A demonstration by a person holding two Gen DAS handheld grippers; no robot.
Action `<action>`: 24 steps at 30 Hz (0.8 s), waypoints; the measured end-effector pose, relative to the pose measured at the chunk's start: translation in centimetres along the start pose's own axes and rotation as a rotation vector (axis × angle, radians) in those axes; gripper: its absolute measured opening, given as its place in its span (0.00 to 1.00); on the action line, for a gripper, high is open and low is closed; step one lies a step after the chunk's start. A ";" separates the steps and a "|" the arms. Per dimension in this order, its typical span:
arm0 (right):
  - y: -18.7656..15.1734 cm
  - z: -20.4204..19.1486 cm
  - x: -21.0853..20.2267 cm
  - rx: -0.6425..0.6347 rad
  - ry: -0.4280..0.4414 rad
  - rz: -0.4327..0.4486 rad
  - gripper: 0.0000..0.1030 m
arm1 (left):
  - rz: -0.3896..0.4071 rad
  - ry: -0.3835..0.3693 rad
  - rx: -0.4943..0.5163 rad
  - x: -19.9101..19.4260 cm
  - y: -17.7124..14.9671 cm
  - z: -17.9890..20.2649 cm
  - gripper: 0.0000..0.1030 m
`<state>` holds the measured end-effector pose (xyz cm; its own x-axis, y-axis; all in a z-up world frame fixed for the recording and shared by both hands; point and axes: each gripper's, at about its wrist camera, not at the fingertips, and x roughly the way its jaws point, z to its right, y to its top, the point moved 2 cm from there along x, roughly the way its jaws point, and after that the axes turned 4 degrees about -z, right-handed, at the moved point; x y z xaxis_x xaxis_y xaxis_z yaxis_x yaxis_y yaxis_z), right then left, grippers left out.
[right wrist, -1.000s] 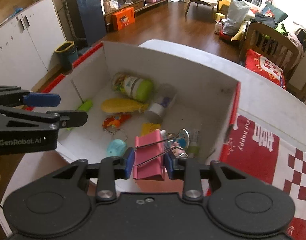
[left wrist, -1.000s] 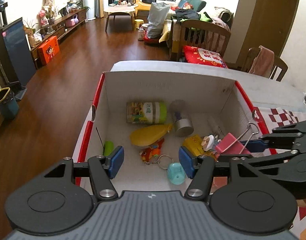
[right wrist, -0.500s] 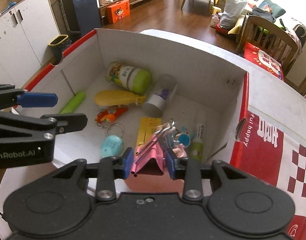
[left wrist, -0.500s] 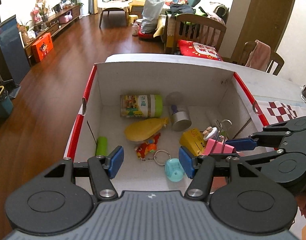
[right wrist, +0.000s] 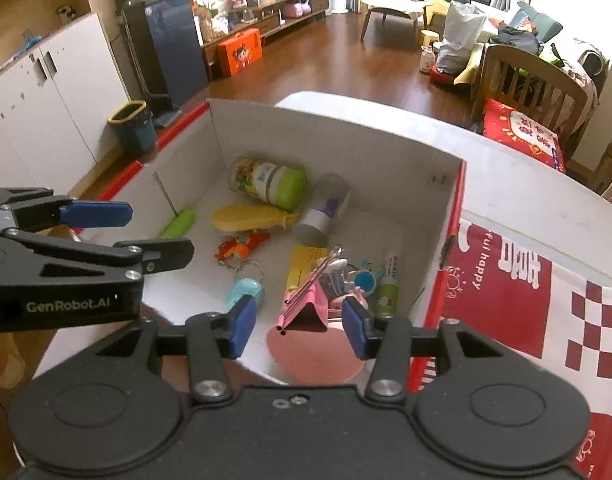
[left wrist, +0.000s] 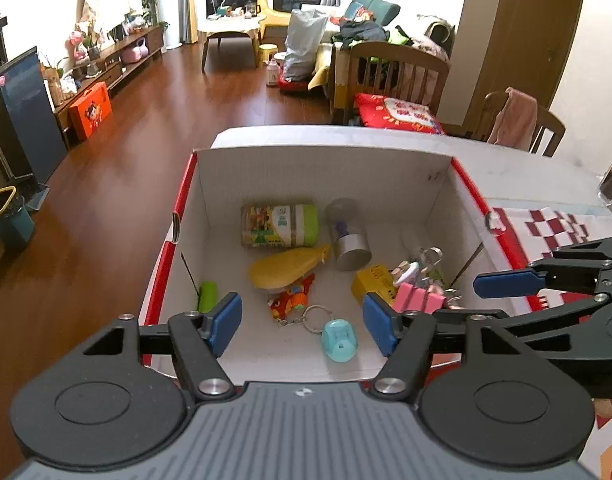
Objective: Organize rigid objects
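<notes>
A: What is the left gripper (left wrist: pixel 302 322) doing?

B: Hovering at the box's (left wrist: pixel 322 168) near edge, jaws opening, nothing between them.

A: And the right gripper (right wrist: pixel 294 330)?

B: Its jaws are opening too, releasing the pink clip (right wrist: pixel 306 308), which is lying in the box's near right corner, clear of both pads. That drop looks finished; next, I'd judge, it is needing another loose item from the worktop (right wrist: pixel 526 184).

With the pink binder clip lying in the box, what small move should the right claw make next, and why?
Probably lift the right claw straight up and away. Its jaws are opening, its pads are clear of the pink binder clip, and the clip already lies inside the box.
</notes>
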<state>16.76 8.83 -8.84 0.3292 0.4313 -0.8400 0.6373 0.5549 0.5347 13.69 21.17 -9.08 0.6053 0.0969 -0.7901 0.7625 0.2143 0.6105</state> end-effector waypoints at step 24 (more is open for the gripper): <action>-3.3 0.2 -10.5 0.014 0.070 0.294 0.94 | 0.093 -0.041 0.013 -6.4 -0.7 2.3 0.84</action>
<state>11.35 2.34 -1.76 0.4523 0.6201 -0.6410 0.5314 0.3899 0.7521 9.84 18.22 -4.33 0.6823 0.0756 -0.7271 0.7052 0.1940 0.6819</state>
